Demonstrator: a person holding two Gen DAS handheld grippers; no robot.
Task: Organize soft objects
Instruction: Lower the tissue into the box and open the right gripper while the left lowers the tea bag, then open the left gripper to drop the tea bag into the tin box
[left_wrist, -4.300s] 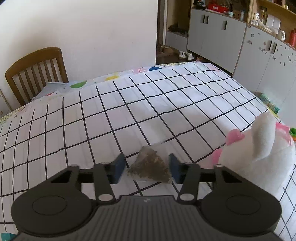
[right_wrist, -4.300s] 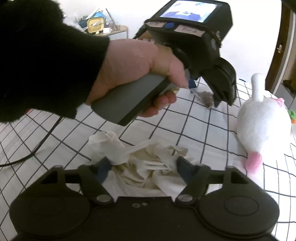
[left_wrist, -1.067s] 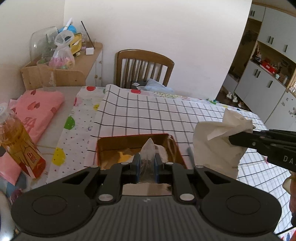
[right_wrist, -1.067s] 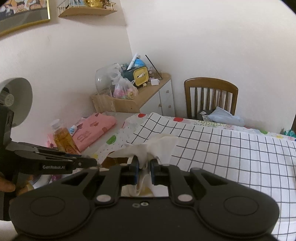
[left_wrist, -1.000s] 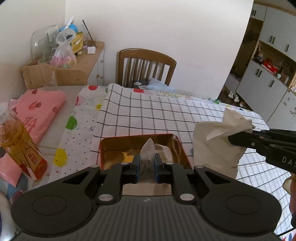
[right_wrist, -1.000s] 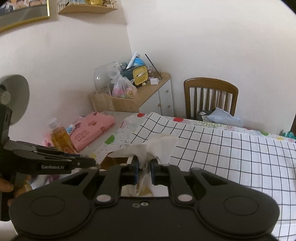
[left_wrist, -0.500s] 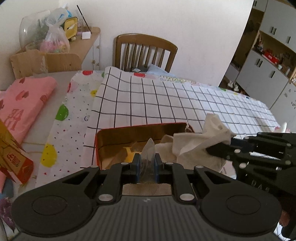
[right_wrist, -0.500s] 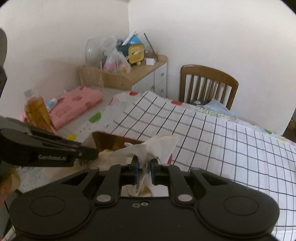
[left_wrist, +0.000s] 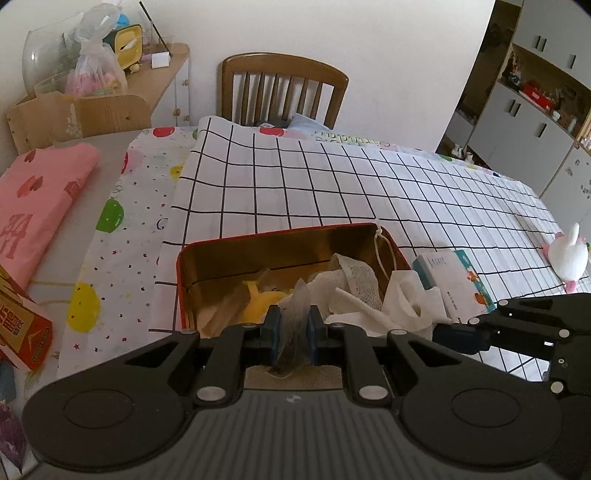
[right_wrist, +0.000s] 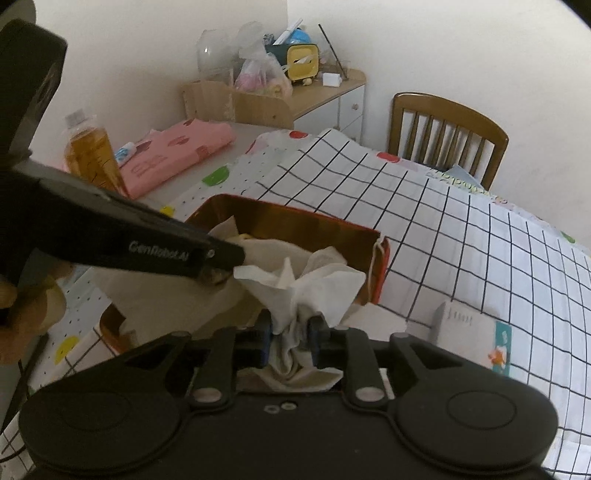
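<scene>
Mesh tea bag (left_wrist: 293, 314), light and limp, sits clamped in the left gripper (left_wrist: 291, 328) jaws above the red tin (left_wrist: 258, 236) on the checked tabletop (left_wrist: 332, 184). Crumpled white tissue (right_wrist: 299, 288), soft and easily torn, best pinched by its bunched neck, lies between the right gripper (right_wrist: 290, 338) jaws, which have just been opening, at the tin's near edge.

This is looking like a home, a dining room. A table (left_wrist: 332, 177) under a checked cloth (left_wrist: 369, 192) is lying ahead of the jaws, and a wooden chair (left_wrist: 284, 92) is standing beyond it. Grey cupboards (left_wrist: 517, 125) are lining the far right, and a cluttered wooden shelf (left_wrist: 147, 74) is standing far left.
</scene>
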